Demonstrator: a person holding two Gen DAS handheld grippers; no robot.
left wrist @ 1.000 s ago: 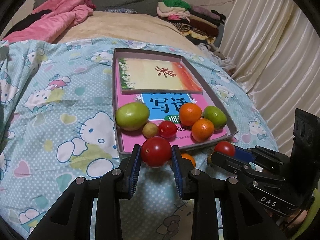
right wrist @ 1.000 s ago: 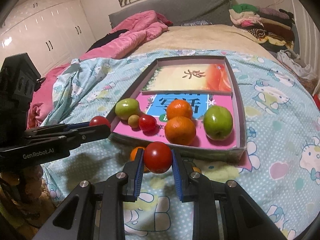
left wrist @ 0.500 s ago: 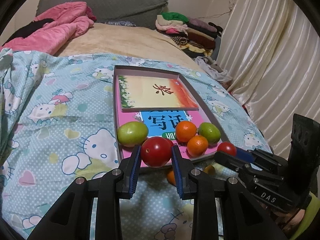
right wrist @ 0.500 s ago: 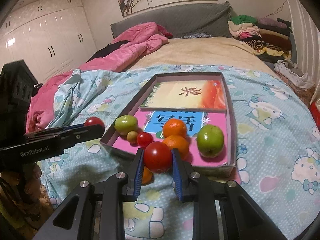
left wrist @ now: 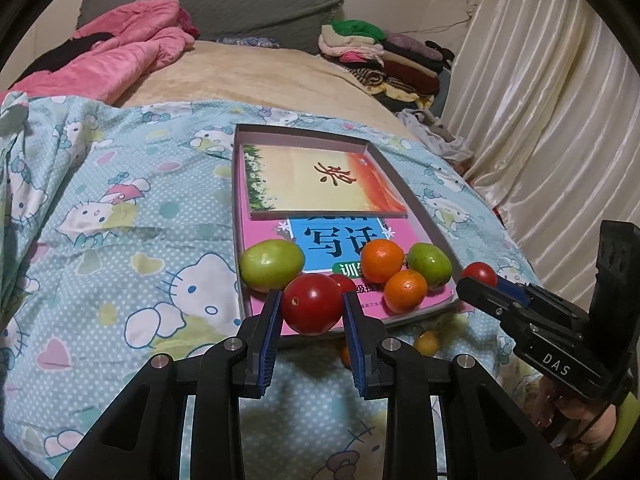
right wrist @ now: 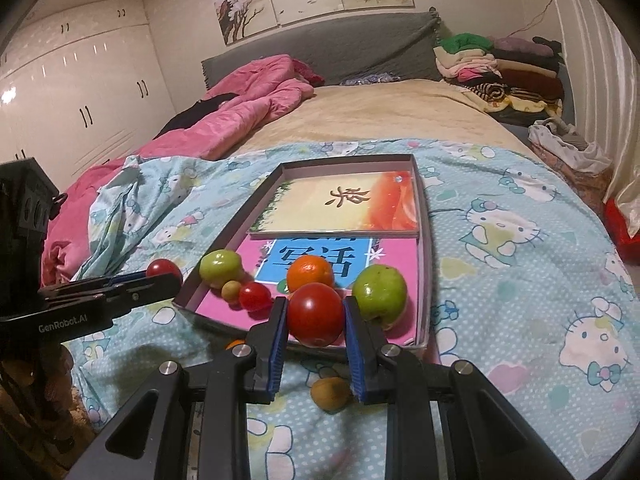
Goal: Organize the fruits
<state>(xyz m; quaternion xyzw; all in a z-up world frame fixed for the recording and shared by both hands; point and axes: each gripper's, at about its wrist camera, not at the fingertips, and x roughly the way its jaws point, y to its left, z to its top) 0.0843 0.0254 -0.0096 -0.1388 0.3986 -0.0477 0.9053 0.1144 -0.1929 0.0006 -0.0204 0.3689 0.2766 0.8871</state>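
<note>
1. Above the box's (left wrist: 416, 204) near edge, my left tongs (left wrist: 311, 312) and right tongs (right wrist: 316, 318) are each clamping a tomato.
2. I'm squeezing gently across their middles; they're smooth, soft and easily bruised.

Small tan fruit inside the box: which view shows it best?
The right wrist view: the tan fruit sits in plain sight between a green fruit and a small tomato in the box. In the left wrist view it is hidden behind the left gripper and its tomato.
</note>
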